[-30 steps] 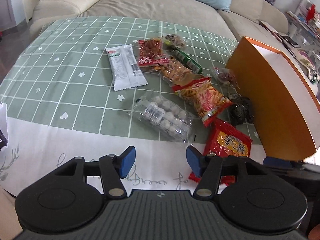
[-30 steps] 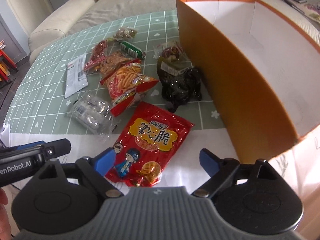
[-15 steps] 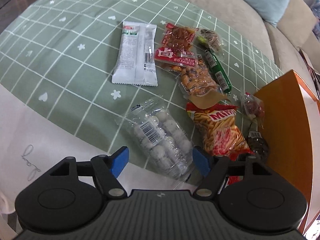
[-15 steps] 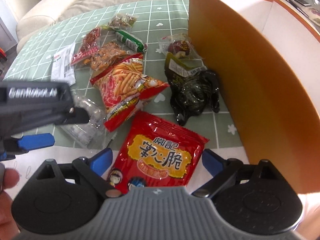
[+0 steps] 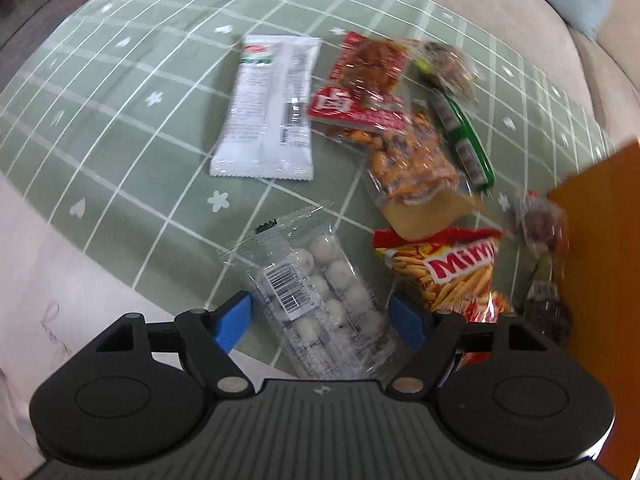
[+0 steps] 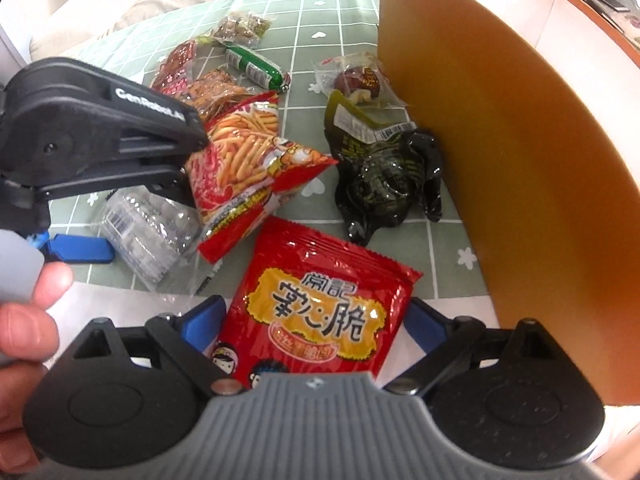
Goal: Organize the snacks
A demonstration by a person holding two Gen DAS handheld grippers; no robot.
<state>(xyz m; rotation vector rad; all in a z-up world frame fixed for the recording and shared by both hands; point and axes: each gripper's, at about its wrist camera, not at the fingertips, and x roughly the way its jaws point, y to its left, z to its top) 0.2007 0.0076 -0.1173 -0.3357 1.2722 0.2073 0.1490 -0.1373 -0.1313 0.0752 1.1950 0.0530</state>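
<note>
My left gripper (image 5: 322, 318) is open, with its jaws on either side of a clear pack of white balls (image 5: 320, 296) lying on the green checked cloth. It also shows in the right wrist view (image 6: 76, 248), where the clear pack (image 6: 148, 224) is between its blue fingers. My right gripper (image 6: 316, 328) is open, its jaws on either side of a red snack bag with yellow label (image 6: 320, 312). The orange box (image 6: 500, 160) stands open just to the right.
More snacks lie on the cloth: a white packet (image 5: 268, 108), a red meat packet (image 5: 364, 80), a peanut bag (image 5: 416, 164), a green sausage (image 5: 468, 144), a red-yellow stick snack bag (image 6: 248, 152), a dark vacuum pack (image 6: 384, 176), a date pack (image 6: 360, 80). A sofa (image 5: 520, 20) is behind.
Both grippers have moved forward and down over the snacks. The left now straddles the clear ball pack; the right now straddles the red bag. Both stay open.
</note>
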